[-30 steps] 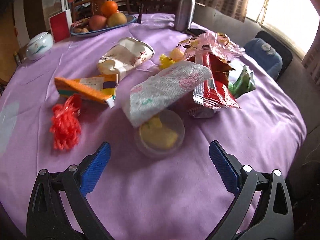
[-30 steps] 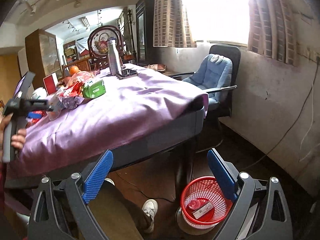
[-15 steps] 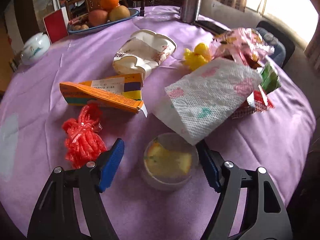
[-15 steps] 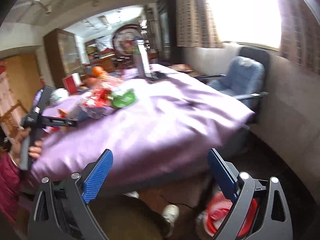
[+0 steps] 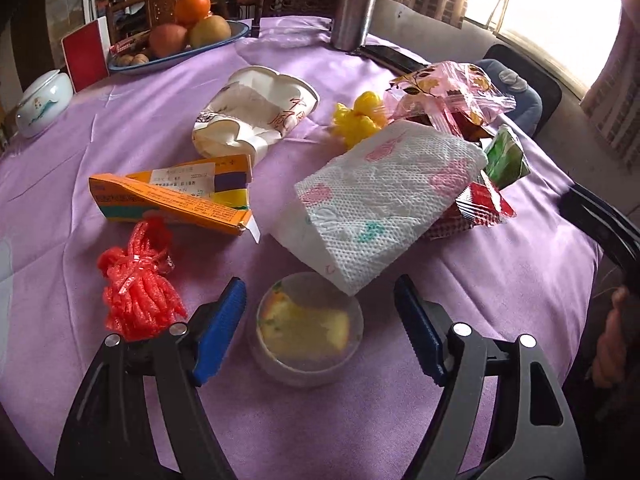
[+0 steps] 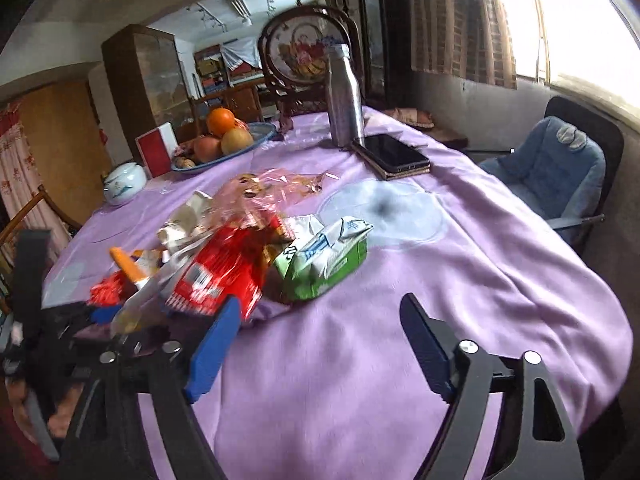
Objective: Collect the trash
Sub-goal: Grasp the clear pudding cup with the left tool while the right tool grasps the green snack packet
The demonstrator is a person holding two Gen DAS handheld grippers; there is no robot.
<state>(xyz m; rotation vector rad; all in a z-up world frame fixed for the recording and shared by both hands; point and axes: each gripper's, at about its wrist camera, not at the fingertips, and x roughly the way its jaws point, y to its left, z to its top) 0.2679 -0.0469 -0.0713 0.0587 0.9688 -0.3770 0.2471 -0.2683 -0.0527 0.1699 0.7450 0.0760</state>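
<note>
My left gripper (image 5: 320, 304) is open, its blue fingers on either side of a clear plastic cup (image 5: 308, 330) with yellow food, not touching it. A paper towel (image 5: 384, 200) overhangs the cup's far edge. Around lie a red net bundle (image 5: 138, 280), an orange box (image 5: 176, 196), a crushed paper cup (image 5: 256, 110), a yellow wrapper (image 5: 360, 118) and snack wrappers (image 5: 444, 96). My right gripper (image 6: 316, 332) is open and empty above the table's near side, by a red packet (image 6: 224, 268) and a green packet (image 6: 324, 258).
A fruit bowl (image 5: 176, 46), white jar (image 5: 42, 102), red box (image 5: 86, 54), steel bottle (image 6: 344, 98) and phone (image 6: 394, 154) stand at the far side of the purple-clothed table (image 6: 460, 272). A blue chair (image 6: 560, 168) is to the right.
My left gripper has closed in over the cup, which now lies between its fingers. My right gripper has swung up from the floor and red bin to over the table.
</note>
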